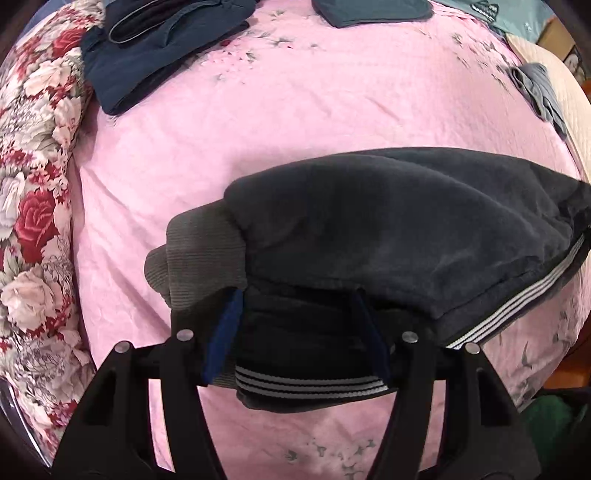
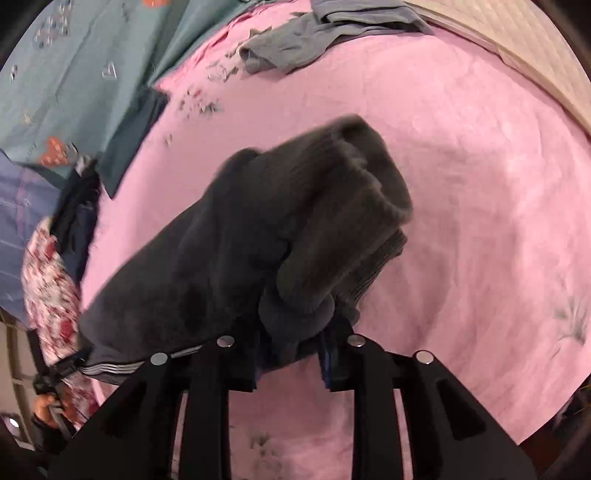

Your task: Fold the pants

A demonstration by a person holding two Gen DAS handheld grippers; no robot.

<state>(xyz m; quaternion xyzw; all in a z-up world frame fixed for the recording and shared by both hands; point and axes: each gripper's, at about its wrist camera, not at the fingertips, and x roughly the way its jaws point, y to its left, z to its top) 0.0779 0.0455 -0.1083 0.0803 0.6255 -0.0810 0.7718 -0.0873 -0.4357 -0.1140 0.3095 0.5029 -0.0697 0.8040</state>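
Dark grey pants [image 1: 388,229] lie folded on the pink bedsheet [image 1: 258,129], with ribbed cuffs [image 1: 199,254] at the left and a white-striped waistband [image 1: 306,386] near the camera. My left gripper [image 1: 297,295] points steeply down, its blue pads [image 1: 221,339] on either side of the folded stack and closed on it; the top layer drapes over the fingertips. In the right wrist view the pants [image 2: 221,258] rise from my right gripper [image 2: 295,332], which is shut on a bunch of fabric just below the ribbed cuffs [image 2: 369,184]. That view is blurred.
A floral quilt [image 1: 33,184] borders the sheet on the left. Folded navy clothes [image 1: 155,48] and another dark garment [image 1: 369,11] lie at the far side. A crumpled grey garment [image 2: 295,48] and teal fabric [image 2: 74,74] lie beyond the pants.
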